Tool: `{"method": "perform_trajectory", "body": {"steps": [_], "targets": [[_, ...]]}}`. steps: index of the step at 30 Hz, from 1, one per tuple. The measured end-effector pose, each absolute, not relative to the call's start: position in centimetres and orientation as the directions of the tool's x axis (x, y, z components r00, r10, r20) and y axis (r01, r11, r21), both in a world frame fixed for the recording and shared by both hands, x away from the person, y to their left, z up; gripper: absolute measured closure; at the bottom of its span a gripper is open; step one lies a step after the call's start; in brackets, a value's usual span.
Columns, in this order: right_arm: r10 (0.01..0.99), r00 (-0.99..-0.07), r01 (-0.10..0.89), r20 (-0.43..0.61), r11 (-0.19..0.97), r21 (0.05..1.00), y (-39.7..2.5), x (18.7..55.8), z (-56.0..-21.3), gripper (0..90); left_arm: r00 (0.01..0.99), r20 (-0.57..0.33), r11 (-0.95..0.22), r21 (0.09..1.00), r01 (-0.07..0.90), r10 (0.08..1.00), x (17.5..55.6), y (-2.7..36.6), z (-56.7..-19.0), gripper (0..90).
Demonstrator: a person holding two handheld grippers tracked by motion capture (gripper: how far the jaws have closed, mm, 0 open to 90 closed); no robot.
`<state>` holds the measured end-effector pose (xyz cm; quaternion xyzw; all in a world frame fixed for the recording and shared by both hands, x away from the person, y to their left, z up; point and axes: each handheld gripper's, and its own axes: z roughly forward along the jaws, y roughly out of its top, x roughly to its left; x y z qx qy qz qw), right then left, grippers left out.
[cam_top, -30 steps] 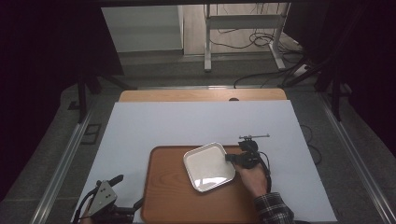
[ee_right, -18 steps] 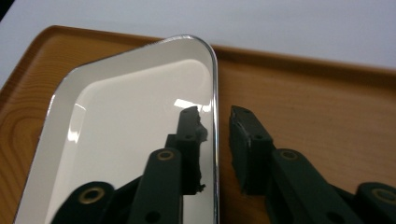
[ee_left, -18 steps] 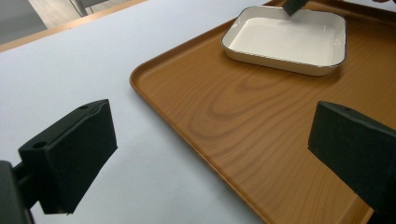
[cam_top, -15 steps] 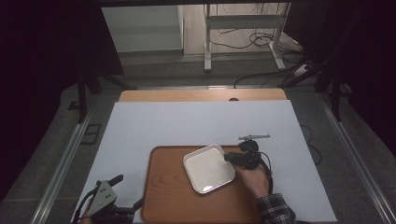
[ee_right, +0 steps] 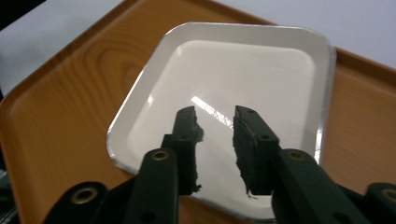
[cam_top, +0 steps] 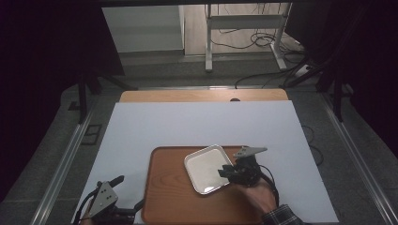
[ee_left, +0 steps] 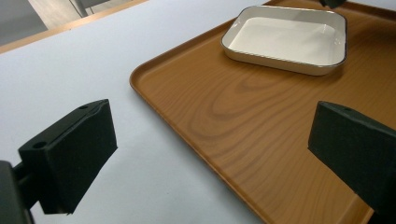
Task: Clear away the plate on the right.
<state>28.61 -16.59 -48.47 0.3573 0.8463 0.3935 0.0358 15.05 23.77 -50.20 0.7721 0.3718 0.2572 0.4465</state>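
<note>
White and shallow, the square dish [cam_top: 207,168] sits at the centre of the high view, resting on the upper right part of my wooden tray [cam_top: 169,197]. That tray lies on the pale sheet covering the bench [cam_top: 197,124], in the lower middle of the frame. My right gripper [cam_top: 225,171] reaches over the dish's right edge, my hand [cam_top: 258,197] coming up from the bottom right. In the right gripper view its jaws stand narrowly parted above the glossy inside of the dish [ee_right: 224,93], near its lower rim, with a gap between them and nothing pinched; I cannot tell whether they touch the surface. My left gripper [cam_top: 126,194] is low in the bottom left corner of the high view, beside the tray's left edge. In the left gripper view its jaws are spread wide, one over the pale sheet [ee_left: 84,65], the other over the tray [ee_left: 243,121], with the dish [ee_left: 287,37] at the upper right.
</note>
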Motion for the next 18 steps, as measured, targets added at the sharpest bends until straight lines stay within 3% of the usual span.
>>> {"method": "perform_trajectory", "body": {"steps": [1, 5, 18], "targets": [[0.609, -0.759, 0.567, 0.228, 0.448, 0.691, -16.2, 27.8, -48.3, 80.4, 0.592, 0.067, -0.326, 0.881, 0.343, 0.803, 15.0, 23.8, -50.2, 0.8], [0.574, -0.781, 0.565, 0.245, 0.482, 0.67, -15.6, 26.5, -48.3, 89.4, 0.593, 0.068, -0.328, 0.881, 0.342, 0.803, 15.0, 23.8, -50.2, 0.8], [0.54, -0.811, 0.547, 0.225, 0.564, 0.619, -14.6, 24.6, -50.4, 89.7, 0.594, 0.071, -0.33, 0.88, 0.341, 0.801, 15.0, 23.7, -50.2, 0.8]]}}
